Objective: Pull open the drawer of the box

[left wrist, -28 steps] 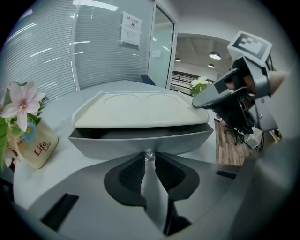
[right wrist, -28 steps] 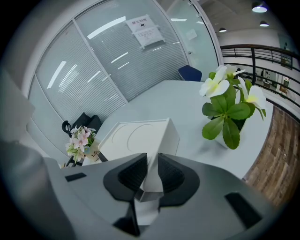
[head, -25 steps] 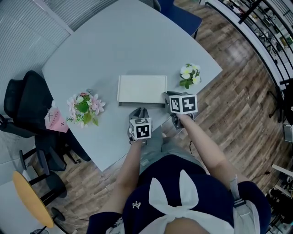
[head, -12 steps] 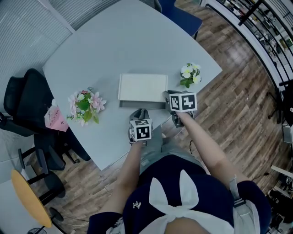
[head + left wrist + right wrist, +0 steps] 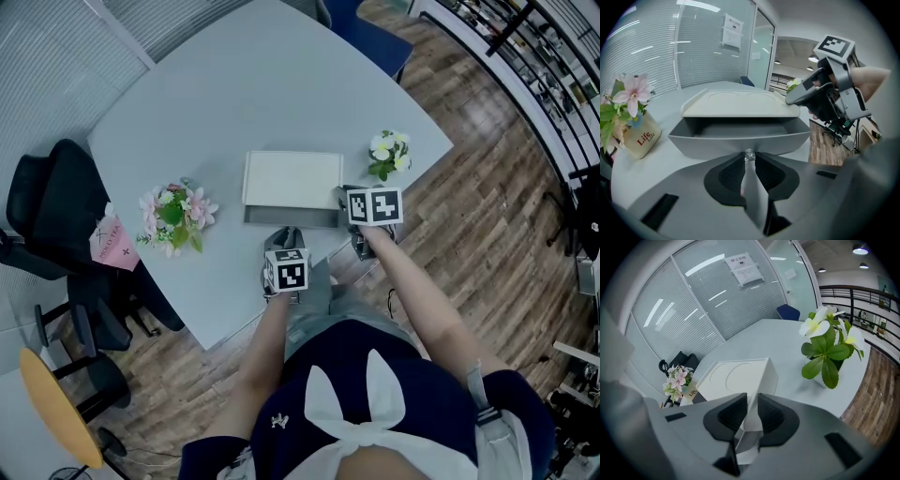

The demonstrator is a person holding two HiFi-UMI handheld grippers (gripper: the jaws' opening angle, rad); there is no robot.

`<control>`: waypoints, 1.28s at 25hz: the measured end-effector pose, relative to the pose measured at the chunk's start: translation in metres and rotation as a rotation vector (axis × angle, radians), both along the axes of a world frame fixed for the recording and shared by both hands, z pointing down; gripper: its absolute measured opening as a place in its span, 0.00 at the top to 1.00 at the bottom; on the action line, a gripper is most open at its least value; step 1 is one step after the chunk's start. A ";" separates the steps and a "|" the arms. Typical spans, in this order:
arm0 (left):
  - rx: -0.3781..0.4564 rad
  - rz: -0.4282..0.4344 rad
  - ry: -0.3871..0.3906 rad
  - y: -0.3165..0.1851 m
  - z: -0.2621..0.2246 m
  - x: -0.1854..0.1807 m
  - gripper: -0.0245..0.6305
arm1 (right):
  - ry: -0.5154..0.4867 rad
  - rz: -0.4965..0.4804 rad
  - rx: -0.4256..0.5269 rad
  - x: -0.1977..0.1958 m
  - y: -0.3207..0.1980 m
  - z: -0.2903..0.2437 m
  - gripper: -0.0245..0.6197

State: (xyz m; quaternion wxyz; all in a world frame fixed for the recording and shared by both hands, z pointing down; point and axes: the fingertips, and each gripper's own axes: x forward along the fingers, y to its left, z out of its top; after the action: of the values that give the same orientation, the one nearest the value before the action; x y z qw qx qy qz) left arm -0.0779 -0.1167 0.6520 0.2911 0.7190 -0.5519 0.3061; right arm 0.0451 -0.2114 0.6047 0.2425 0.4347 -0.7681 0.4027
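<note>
Drawer knob (image 5: 749,155) shows only in left gripper view.

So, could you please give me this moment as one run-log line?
left claw: shut on knob | right claw: shut on box corner | drawer: partly open

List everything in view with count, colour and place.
Table: one, pale grey, under everything.
Box: one, white, table centre.
Drawer: one, grey, partly out of box's near side.
Knob: one, clear, drawer front.
Flower pot: one, pink blooms, left of box.
Plant: one, white blooms, right of box.
Office chair: one, black, left of table.
Second chair: one, blue, beyond table.
Left tongs: one, grey, shut on knob.
Right tongs: one, grey, shut on box corner.
</note>
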 end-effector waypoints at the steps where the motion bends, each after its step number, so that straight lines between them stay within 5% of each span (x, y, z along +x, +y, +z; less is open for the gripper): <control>1: 0.000 0.000 0.001 0.001 0.000 0.000 0.84 | 0.000 0.002 0.001 0.000 0.000 0.000 0.85; 32: 0.009 -0.005 0.008 0.031 0.000 -0.003 0.84 | -0.017 0.028 0.000 0.002 -0.001 0.001 0.85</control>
State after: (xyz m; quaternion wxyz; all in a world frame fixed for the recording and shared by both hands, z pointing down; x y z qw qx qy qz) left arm -0.0810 -0.0861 0.6520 0.2908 0.7201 -0.5541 0.2998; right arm 0.0471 -0.2128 0.6057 0.2302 0.4419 -0.7641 0.4097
